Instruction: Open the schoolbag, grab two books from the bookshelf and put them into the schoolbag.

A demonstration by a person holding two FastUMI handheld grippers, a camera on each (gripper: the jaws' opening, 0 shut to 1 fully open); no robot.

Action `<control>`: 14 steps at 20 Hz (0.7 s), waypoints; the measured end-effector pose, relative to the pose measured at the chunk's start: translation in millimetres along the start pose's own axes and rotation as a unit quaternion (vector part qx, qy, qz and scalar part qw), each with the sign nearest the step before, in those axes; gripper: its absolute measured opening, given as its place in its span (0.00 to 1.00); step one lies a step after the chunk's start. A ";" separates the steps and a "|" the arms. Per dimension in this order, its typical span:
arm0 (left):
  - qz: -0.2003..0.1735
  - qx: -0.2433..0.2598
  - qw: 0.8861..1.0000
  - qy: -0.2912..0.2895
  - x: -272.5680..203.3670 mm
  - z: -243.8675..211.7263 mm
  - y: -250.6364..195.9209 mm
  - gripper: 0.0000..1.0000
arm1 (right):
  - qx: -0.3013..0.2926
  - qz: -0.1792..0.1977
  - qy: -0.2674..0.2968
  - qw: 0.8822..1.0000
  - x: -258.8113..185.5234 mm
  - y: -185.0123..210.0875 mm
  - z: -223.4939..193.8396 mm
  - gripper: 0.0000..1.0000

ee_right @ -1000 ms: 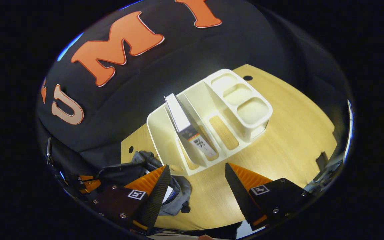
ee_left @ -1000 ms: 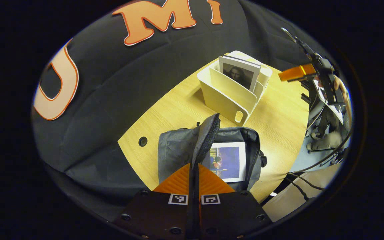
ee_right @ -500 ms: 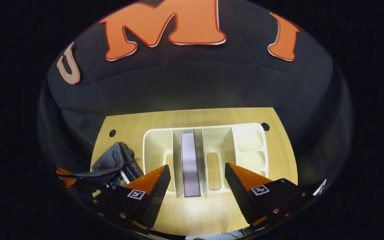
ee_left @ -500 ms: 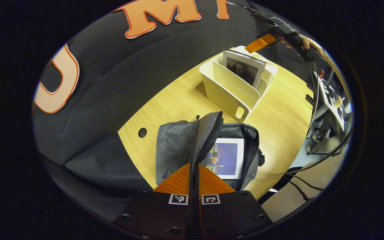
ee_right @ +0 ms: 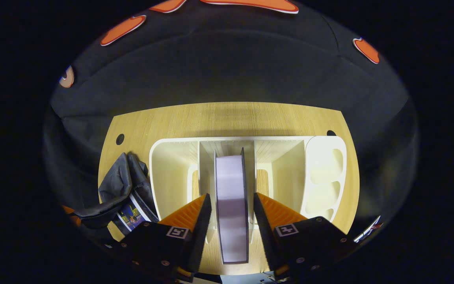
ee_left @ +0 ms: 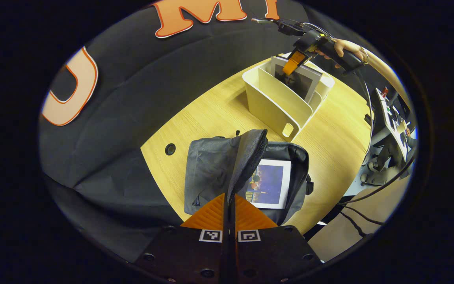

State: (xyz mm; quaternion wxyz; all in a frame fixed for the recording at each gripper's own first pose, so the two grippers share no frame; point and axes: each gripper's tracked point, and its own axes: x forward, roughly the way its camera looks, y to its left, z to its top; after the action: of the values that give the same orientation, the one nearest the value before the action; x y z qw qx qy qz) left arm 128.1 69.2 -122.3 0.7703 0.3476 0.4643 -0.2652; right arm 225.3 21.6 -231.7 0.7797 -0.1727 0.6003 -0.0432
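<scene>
In the left gripper view my left gripper (ee_left: pixel 229 194) is shut on the raised flap (ee_left: pixel 248 157) of the grey schoolbag (ee_left: pixel 207 169). The bag lies open on the table, and a book with a blue cover (ee_left: pixel 269 183) lies flat inside it. Beyond it stands the white bookshelf (ee_left: pixel 276 104) with a second book (ee_left: pixel 304 83) upright in a slot. My right gripper (ee_left: pixel 294 64), held by a hand (ee_left: pixel 341 46), hovers at that book's top. In the right gripper view my right gripper (ee_right: pixel 231 195) is open. Its fingers straddle the book's top edge (ee_right: pixel 231 177) with narrow gaps on both sides.
The wooden table (ee_left: pixel 211 114) has a round hole (ee_left: pixel 170 149) near the bag. The bookshelf (ee_right: pixel 172 173) has small tray compartments (ee_right: pixel 325 173) on its right side. Past the table's right edge are a stand with equipment (ee_left: pixel 388 118) and cables (ee_left: pixel 369 193).
My right gripper has dropped toward the bookshelf and narrowed its fingers around the upright book. My left gripper keeps holding the bag flap and has shifted only slightly.
</scene>
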 end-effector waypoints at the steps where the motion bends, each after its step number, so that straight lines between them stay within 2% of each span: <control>1: -0.001 -0.003 1.000 0.001 0.3 -0.2 0.4 0.01 | 0.004 -0.002 0.002 1.000 4.2 0.6 -0.4 0.53; 2: -0.003 -0.006 1.000 0.001 2.0 -1.8 1.9 0.00 | 0.007 0.000 0.006 1.000 7.8 1.9 -0.6 0.38; 3: -0.003 -0.007 1.000 0.001 2.5 -1.4 2.0 0.00 | 0.007 0.000 0.005 1.000 6.6 3.6 0.8 0.48; 4: -0.003 -0.006 1.000 0.000 3.6 -1.7 3.0 0.01 | 0.008 -0.002 0.004 1.000 6.6 2.9 0.8 0.38; 8: 0.001 0.002 1.000 -0.009 1.3 2.8 7.9 0.01 | 0.009 -0.017 -0.003 1.000 0.6 4.4 2.3 0.34; 9: 0.002 0.005 1.000 -0.014 -0.2 3.9 9.4 0.01 | 0.009 -0.015 -0.006 1.000 -5.1 5.0 4.6 0.24; 10: 0.003 0.008 1.000 -0.018 -3.9 5.0 11.1 0.01 | 0.009 -0.012 -0.010 1.000 -15.0 6.1 7.8 0.34; 14: -0.004 0.018 0.999 -0.029 -7.1 4.0 14.8 0.00 | 0.020 -0.004 -0.056 0.998 -76.6 3.9 22.7 0.32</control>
State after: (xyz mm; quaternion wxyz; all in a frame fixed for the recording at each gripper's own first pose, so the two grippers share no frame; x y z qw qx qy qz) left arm 138.1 75.8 -110.4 0.7760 0.3521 0.4378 -0.2867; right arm 225.2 51.2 -157.4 0.8151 -0.1618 0.5541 -0.0489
